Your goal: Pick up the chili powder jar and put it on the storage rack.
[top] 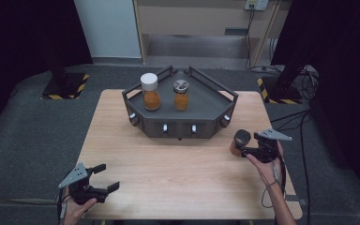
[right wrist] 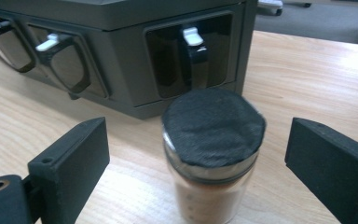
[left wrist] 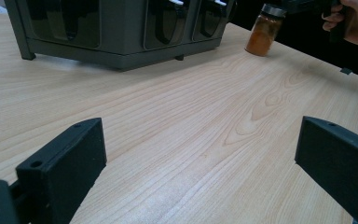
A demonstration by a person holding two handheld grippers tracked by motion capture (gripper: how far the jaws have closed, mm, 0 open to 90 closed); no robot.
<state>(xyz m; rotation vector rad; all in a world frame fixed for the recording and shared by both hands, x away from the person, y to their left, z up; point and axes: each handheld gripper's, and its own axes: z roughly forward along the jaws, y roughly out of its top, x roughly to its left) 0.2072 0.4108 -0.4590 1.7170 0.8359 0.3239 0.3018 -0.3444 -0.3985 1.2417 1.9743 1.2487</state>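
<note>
A glass jar of orange-brown powder with a dark lid (top: 240, 140) stands on the wooden table (top: 168, 164) at the right, just in front of the dark grey tray stand (top: 201, 123). My right gripper (top: 239, 147) is open around it. In the right gripper view the jar (right wrist: 213, 154) sits between the two jaws with a gap on each side. My left gripper (top: 108, 176) rests open near the table's front left corner, nothing between its jaws (left wrist: 200, 140). From there the jar (left wrist: 263, 32) is far off, with the person's right hand behind it.
On top of the tray stand are a white-lidded jar (top: 150, 91) and a grey-lidded jar (top: 181, 95), both with orange contents. The stand's front faces carry small handles with white tips (right wrist: 192, 36). Bare wood lies between the two grippers. Cables trail off the right edge.
</note>
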